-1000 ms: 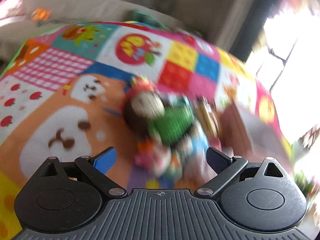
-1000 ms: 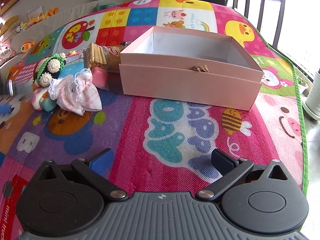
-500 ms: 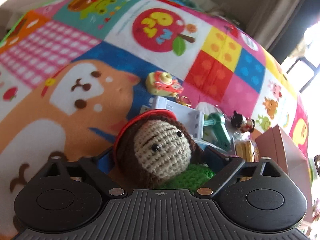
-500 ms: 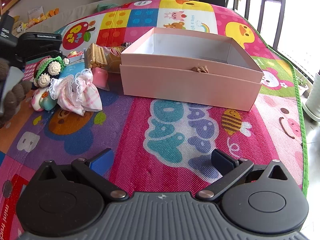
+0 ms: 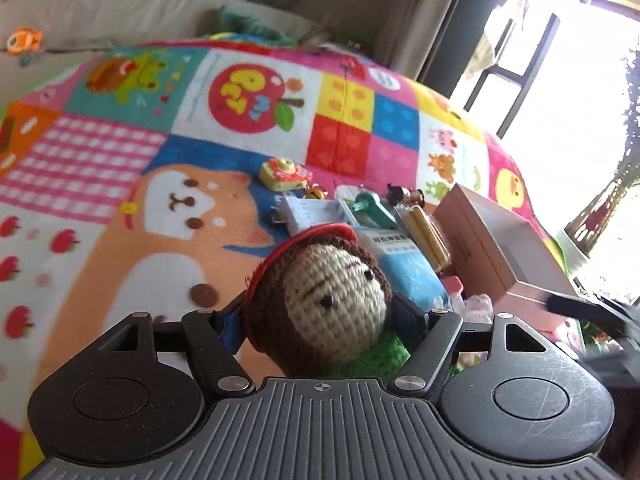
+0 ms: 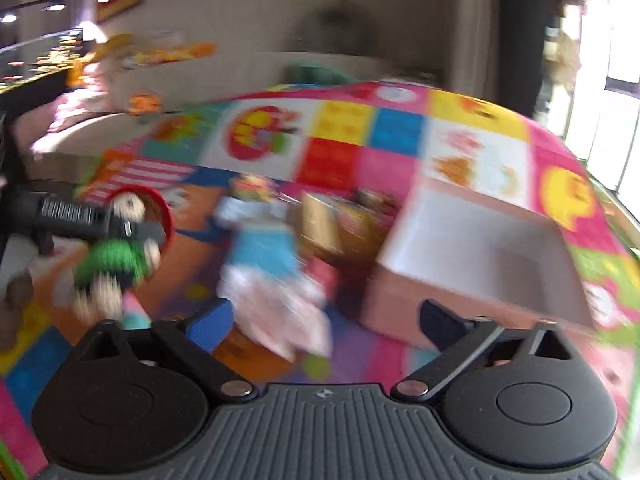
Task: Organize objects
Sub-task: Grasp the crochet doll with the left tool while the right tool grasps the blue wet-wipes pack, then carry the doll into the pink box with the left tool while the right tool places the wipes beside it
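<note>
Crocheted doll [image 5: 328, 300] sits clamped between left tool [image 5: 320, 320] fingers.

Daylight from the window [image 5: 580, 92] blows out the left view's right side; the right view is motion-blurred throughout; fisheye bends edges.

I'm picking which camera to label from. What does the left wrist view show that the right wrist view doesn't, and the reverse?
Only the left wrist view: the crochet doll's face sharp and close between the left gripper jaws, which have just been closing on it, plus a yellow toy camera and a green-handled tool.

Only the right wrist view: the doll's green body dangling off the mat, the pink box's bare white inside, and the right gripper, nothing between its jaws. It is blurred.

Both: the play mat, pink box, doll, blue packet.
</note>
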Motion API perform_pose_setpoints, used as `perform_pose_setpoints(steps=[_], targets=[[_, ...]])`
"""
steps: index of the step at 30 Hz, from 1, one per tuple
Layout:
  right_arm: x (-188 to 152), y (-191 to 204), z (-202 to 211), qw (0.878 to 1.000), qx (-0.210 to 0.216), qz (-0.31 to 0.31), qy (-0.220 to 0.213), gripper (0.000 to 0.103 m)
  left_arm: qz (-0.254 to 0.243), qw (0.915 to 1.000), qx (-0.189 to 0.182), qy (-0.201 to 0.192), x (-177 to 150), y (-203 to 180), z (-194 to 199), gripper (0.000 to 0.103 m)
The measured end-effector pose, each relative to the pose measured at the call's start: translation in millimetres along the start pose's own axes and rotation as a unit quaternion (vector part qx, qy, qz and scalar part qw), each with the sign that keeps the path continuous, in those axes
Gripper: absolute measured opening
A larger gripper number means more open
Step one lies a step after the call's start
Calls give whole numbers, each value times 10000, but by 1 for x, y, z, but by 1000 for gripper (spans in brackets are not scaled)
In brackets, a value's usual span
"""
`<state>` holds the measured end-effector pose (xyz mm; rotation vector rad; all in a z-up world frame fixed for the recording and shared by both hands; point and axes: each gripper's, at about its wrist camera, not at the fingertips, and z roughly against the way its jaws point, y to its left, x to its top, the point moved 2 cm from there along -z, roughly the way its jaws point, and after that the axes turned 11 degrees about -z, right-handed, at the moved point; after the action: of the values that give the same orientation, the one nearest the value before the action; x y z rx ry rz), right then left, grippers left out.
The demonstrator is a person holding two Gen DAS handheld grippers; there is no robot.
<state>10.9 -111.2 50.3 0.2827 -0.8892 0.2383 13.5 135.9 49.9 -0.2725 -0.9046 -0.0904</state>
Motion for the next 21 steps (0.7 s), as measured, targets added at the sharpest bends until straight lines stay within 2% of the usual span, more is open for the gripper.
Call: perform_pose_setpoints(steps=[1,3,4,6,10,12,14,16,17,18,21], targets=[[6,10,-12,9999,126,41,100,77,64,10000,-18,-72,-2,3,7,77],[15,26,-40,9995,142,120,236,59,226,9995,-43,-207,-5,12,17,77],[21,33,-57,9991,168,113,369,57,309,9992,-46,-268,-6,16,20,77],[30,41,-86,9977,303,18,601,56,505,9980,-49,-376,-8,26,24,77],[35,54,-128,9976,-179,330,584,59,668,9967,-136,-431,-9,38,27,77],[35,53,-140,9956,-375,360,776,74,693,9966,-169,-416,-12,41,26,77],[34,54,-147,9941,-513,476,833,75,740,9963,-213,-385,-15,43,25,77],[32,52,-152,9936,-461,393,951,75,753,9961,-270,-365,-16,42,23,77],[32,53,-154,9934,-427,392,987,73,735,9962,-300,-364,-17,40,24,77],[32,55,-155,9929,-383,423,1040,59,691,9964,-327,-362,-17,38,24,77],[32,60,-142,9926,-203,434,1115,51,431,9980,-309,-341,-14,26,29,77]])
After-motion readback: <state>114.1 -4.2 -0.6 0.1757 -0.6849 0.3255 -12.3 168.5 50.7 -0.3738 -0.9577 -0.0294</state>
